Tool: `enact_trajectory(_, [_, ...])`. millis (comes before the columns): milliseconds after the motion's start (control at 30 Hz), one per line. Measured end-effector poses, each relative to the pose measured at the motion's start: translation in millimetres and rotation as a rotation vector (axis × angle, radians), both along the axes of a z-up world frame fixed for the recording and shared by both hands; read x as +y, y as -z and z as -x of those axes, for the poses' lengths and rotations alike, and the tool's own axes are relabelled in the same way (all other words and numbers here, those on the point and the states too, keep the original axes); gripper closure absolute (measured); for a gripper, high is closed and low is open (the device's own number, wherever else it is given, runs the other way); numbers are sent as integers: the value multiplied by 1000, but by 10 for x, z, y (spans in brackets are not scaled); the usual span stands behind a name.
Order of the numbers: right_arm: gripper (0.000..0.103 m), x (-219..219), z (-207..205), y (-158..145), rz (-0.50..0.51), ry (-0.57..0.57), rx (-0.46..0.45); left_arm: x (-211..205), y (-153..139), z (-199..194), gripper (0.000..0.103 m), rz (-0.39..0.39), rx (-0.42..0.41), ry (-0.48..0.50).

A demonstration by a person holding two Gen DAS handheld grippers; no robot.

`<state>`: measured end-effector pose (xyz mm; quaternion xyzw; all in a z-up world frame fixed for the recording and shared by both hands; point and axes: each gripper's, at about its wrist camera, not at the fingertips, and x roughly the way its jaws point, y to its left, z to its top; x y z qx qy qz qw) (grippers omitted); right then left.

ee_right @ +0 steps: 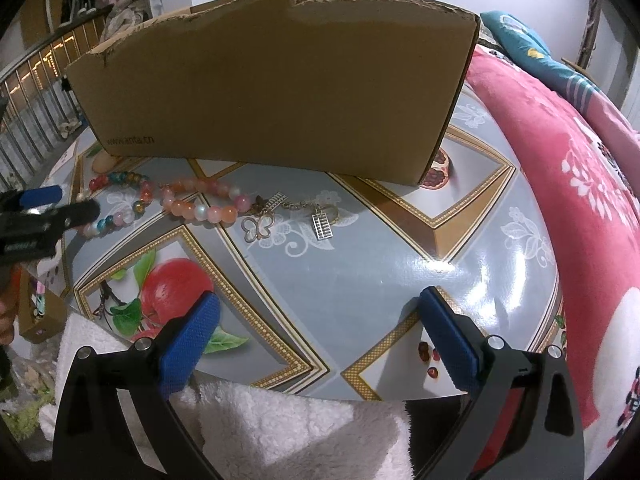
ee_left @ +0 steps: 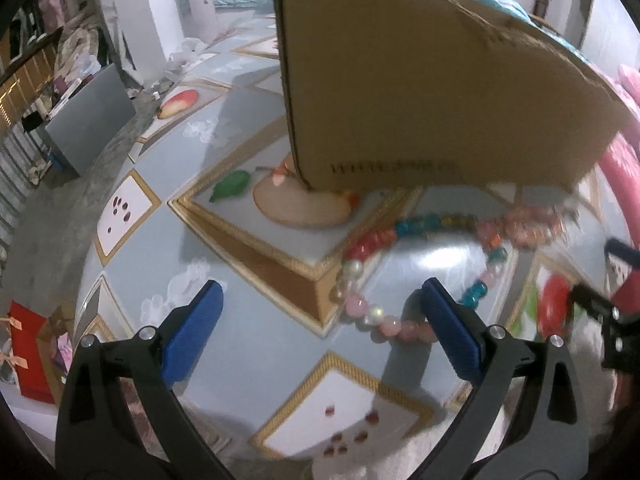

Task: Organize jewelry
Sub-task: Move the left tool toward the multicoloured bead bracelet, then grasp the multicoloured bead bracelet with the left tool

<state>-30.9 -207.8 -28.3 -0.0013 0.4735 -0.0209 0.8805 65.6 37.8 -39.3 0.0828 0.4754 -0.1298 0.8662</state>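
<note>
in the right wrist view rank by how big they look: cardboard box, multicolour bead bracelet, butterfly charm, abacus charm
1. cardboard box, by far the largest.
2. multicolour bead bracelet, partly hidden by the left tongs.
3. butterfly charm and abacus charm: both tiny and look about alike, so no ranking between them.

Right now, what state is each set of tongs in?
Left tongs: open, empty, near the multicolored bead bracelet.
Right tongs: open, empty, over the table.
</note>
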Motion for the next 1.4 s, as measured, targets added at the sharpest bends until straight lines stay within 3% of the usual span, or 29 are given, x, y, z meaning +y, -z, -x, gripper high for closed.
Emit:
enact_trajectory(433, [6,50,21,10,14,4,-5,55,65,178,7,-40,42,27])
enact_trajectory(1400, [6,66,26,9,15,6,-11,33,57,304,7,-29,2,21])
